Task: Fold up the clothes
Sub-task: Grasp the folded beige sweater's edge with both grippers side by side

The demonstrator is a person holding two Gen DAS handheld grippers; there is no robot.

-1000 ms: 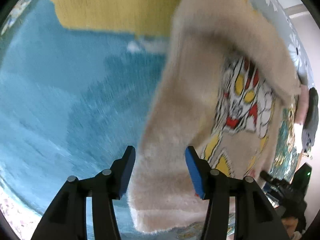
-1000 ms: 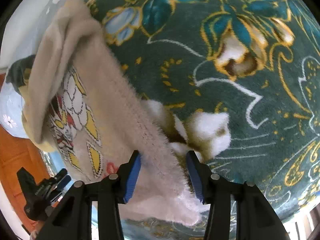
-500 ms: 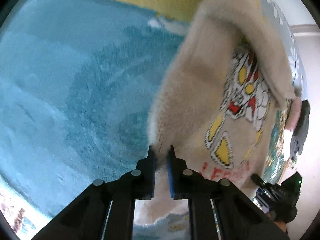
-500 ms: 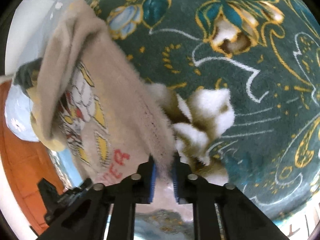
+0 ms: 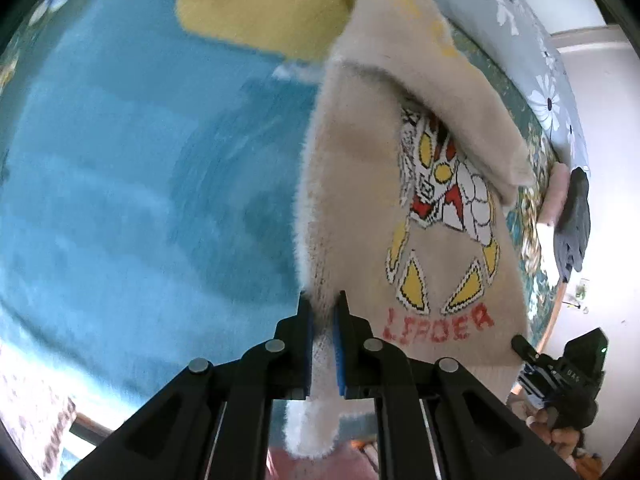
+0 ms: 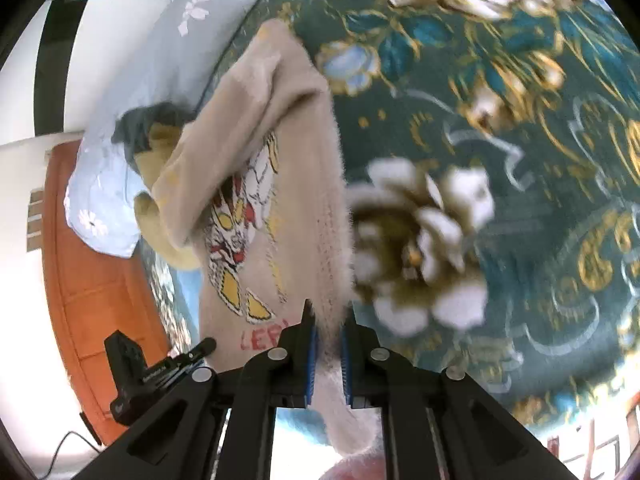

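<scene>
Beige sweater (image 5: pixel 360 184) pinched at opposite edges in closed left tongs (image 5: pixel 323 300) and closed right tongs (image 6: pixel 327 312).

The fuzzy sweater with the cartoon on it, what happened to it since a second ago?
Both grippers were open a second ago, one at each side edge of the beige sweater. Then the left gripper and the right gripper each closed on an edge, and they still pinch it now. The sleeve stays folded across the cartoon, and the blue blanket and flowered green blanket stay spread out.
</scene>
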